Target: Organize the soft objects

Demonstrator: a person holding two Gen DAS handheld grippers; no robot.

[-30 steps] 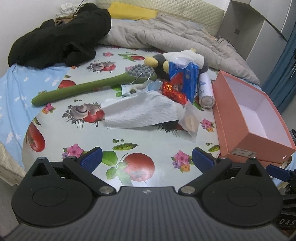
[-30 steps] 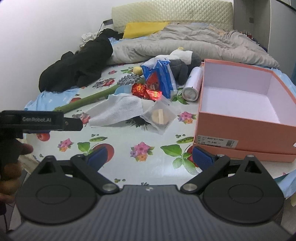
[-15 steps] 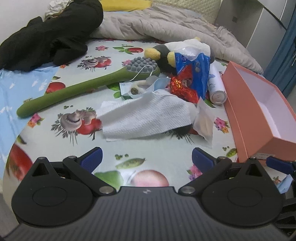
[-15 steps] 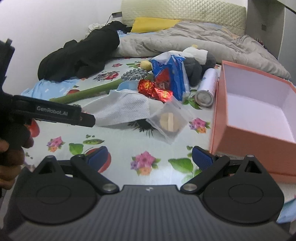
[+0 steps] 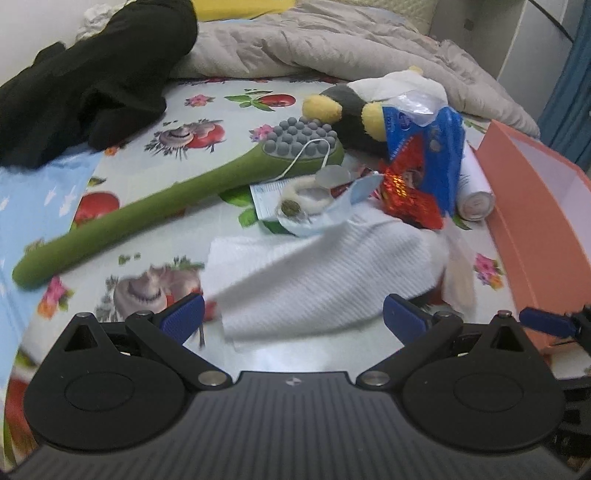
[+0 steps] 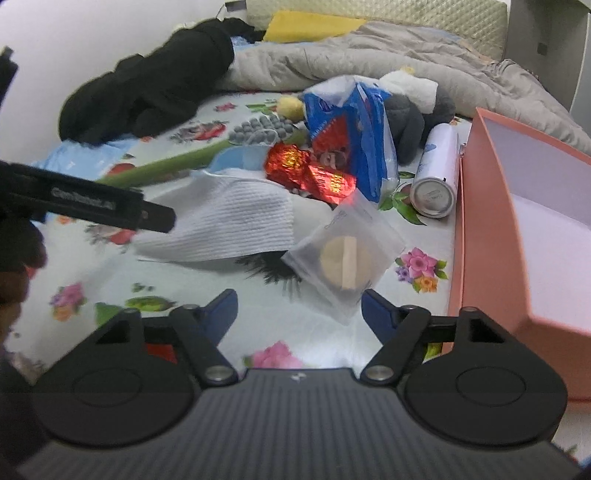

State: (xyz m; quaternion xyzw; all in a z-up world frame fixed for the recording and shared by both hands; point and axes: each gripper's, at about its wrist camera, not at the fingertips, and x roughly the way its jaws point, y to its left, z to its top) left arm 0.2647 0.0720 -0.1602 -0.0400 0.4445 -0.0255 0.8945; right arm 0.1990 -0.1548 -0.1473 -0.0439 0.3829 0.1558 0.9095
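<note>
A white cloth [image 5: 317, 273] lies on the flowered tablecloth, right in front of my open left gripper [image 5: 293, 319]; it also shows in the right wrist view [image 6: 229, 221]. A clear bag with a round puff [image 6: 345, 258] lies just ahead of my open right gripper [image 6: 299, 310]. Behind are a grey and yellow plush toy [image 5: 351, 110], a blue snack bag [image 6: 354, 136], red foil wrappers [image 6: 310, 173], a face mask [image 5: 325, 214] and a green long-handled massager [image 5: 155, 206]. An open pink box [image 6: 517, 229] stands at the right.
A white spray can [image 6: 436, 173] lies beside the box. A black garment [image 5: 92, 81], a grey duvet [image 5: 332, 48] and a yellow pillow [image 6: 310, 26] lie on the bed behind. The left gripper's body [image 6: 92, 201] crosses the right wrist view.
Both grippers have moved forward toward the pile. The left now reaches the white cloth's near edge, the right the puff bag. The right jaws have narrowed somewhat.
</note>
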